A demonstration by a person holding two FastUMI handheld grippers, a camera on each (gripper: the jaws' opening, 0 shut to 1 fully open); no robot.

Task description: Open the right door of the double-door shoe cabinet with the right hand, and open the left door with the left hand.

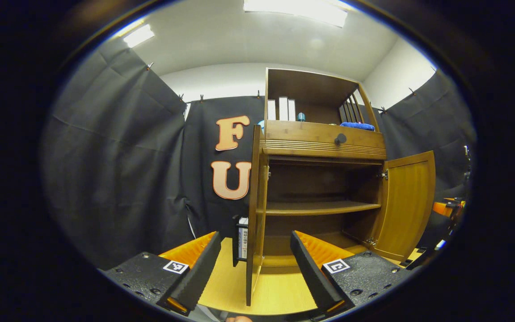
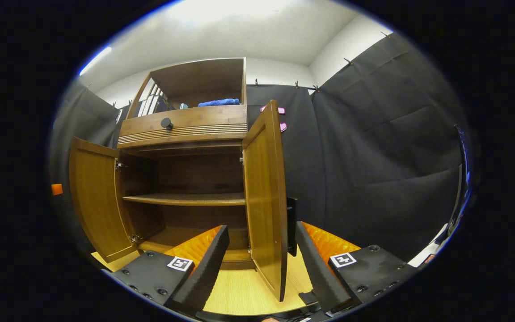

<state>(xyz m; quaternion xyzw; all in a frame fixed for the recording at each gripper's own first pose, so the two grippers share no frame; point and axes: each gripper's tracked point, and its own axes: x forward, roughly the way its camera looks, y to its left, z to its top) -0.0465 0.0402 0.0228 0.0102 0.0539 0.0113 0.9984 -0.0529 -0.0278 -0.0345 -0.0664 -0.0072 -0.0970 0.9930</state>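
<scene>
The wooden shoe cabinet (image 1: 324,143) stands in front of me with both doors swung out. Its left door (image 1: 254,201) faces the left gripper view edge-on, and the edge stands between the fingers of my left gripper (image 1: 255,239), which is open with a gap on each side. The right door (image 1: 407,205) hangs open at the far right. In the right gripper view the right door (image 2: 264,188) stands between the spread fingers of my right gripper (image 2: 262,229), also open and not pressing on it. The left door (image 2: 96,201) is wide open there.
Inside is a bare shelf (image 1: 320,207). Above the doors runs a drawer with a dark round knob (image 1: 340,138). The top niche holds a blue cloth (image 1: 358,126) and white books (image 1: 283,108). A black stand (image 1: 241,237) sits behind the left door on the pale wood floor (image 1: 280,290).
</scene>
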